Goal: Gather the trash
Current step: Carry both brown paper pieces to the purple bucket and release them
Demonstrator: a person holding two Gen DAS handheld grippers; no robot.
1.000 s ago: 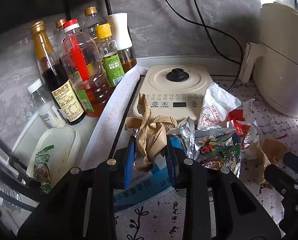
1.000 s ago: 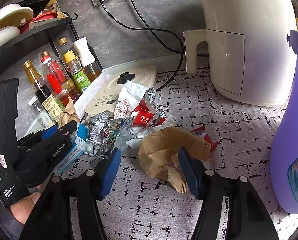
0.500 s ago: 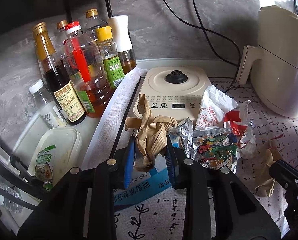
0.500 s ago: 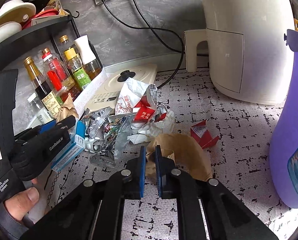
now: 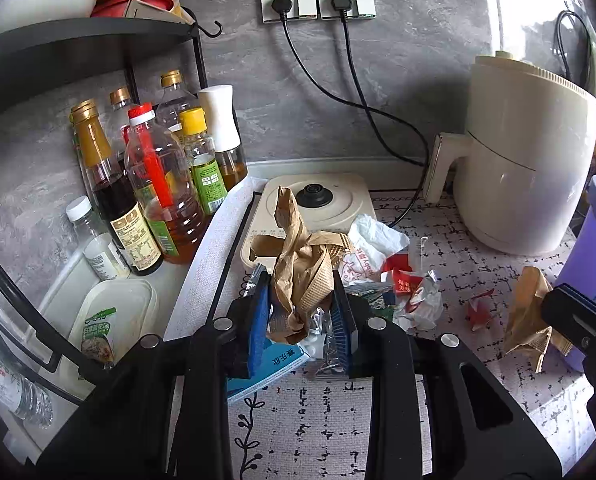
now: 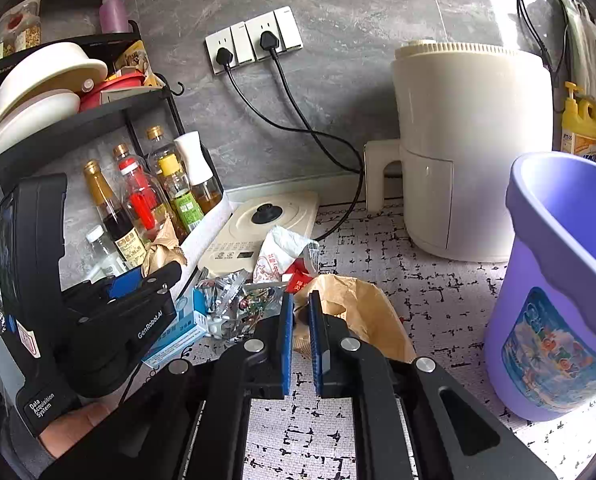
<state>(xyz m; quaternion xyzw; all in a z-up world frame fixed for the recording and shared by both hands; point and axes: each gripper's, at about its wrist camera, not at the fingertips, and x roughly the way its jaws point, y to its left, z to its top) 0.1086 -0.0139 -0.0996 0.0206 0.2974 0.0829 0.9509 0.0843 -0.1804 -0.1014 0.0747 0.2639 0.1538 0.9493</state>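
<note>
My left gripper is shut on a crumpled brown paper wad, held above a blue box and foil wrappers. My right gripper is shut on the edge of a brown paper bag, which hangs off the mat; the left wrist view shows this bag at the right. Between them lies a trash pile: a white wrapper, a red packet, foil wrappers and a red scrap. A purple bin stands to the right.
A cream air fryer stands at the back right and a flat induction cooker behind the pile, both with cables to the wall sockets. A black rack with several bottles fills the left. A lidded tub lies below.
The right gripper closed on the brown paper bag and lifted it off the mat. Both grippers rose and tipped back. The left one kept its hold on the paper wad.
</note>
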